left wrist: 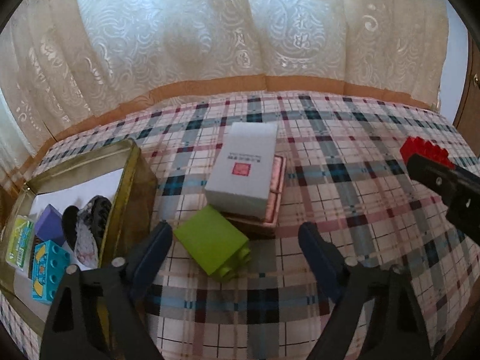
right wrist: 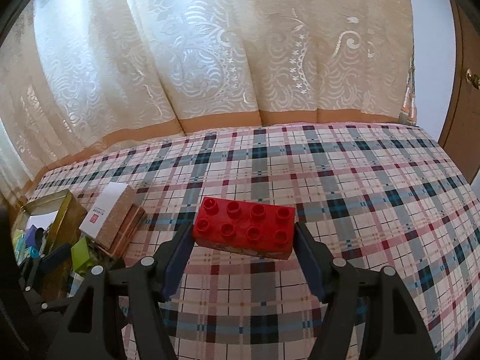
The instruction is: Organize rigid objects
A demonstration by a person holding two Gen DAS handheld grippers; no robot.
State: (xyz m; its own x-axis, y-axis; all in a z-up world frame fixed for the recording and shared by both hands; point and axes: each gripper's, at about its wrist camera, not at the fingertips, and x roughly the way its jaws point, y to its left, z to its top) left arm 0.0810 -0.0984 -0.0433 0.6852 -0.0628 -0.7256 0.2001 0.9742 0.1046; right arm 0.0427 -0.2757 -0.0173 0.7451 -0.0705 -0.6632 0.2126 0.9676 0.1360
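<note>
Plaid tablecloth (left wrist: 345, 162), patterned cream curtain (left wrist: 180, 30) behind, wooden door (right wrist: 465, 90) at right.

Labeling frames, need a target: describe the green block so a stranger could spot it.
Start at the gold tin on the plaid cloth's left. Just right of it sits a white box on a pink one. The lime-green block lies against that stack's near corner, tipped on its side, between the left gripper's fingers.

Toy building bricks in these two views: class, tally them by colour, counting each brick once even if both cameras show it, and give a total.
Red: 1, the red brick held in the right gripper
Green: 1, the green brick on the plaid cloth
Blue: 1, the blue brick inside the tin
Total: 3
</note>
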